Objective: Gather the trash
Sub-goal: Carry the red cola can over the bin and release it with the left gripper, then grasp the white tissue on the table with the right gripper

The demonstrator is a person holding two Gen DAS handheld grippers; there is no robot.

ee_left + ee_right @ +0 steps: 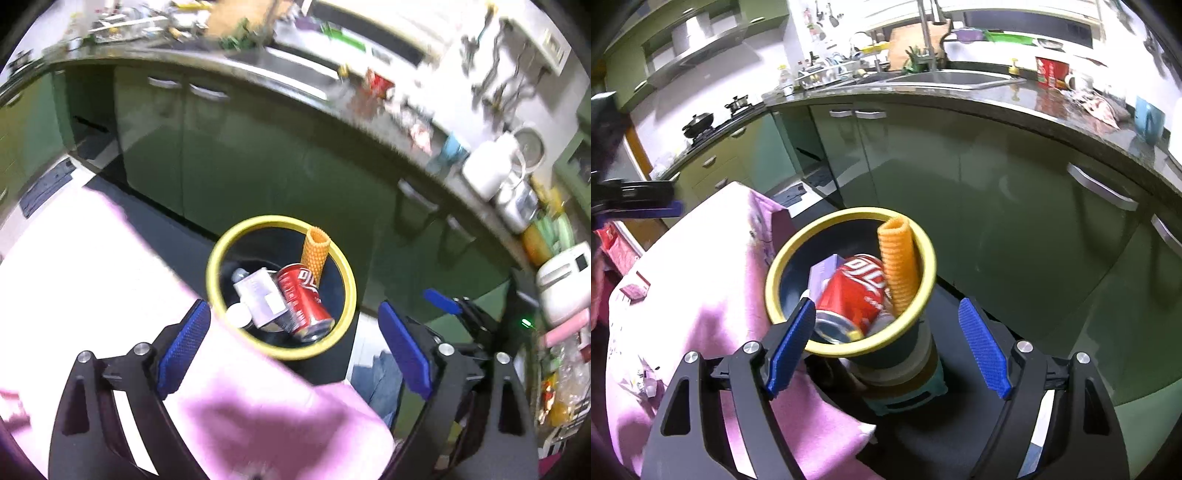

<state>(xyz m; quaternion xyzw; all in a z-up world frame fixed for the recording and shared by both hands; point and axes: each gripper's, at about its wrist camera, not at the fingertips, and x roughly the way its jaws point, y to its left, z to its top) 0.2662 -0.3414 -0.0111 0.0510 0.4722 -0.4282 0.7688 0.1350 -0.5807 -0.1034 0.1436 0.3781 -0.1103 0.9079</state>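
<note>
Left tool (293,349): released, empty | right tool (886,345): released | red can (304,302) in yellow-rimmed bin (221,254), beyond both

I see the bin (925,258) mouth crowded: red can (855,291) and upright orange roll (899,266) fill it (some gap at the back); pink cloth (713,295) flanks left, green cabinets (997,206) wall off behind.
</note>
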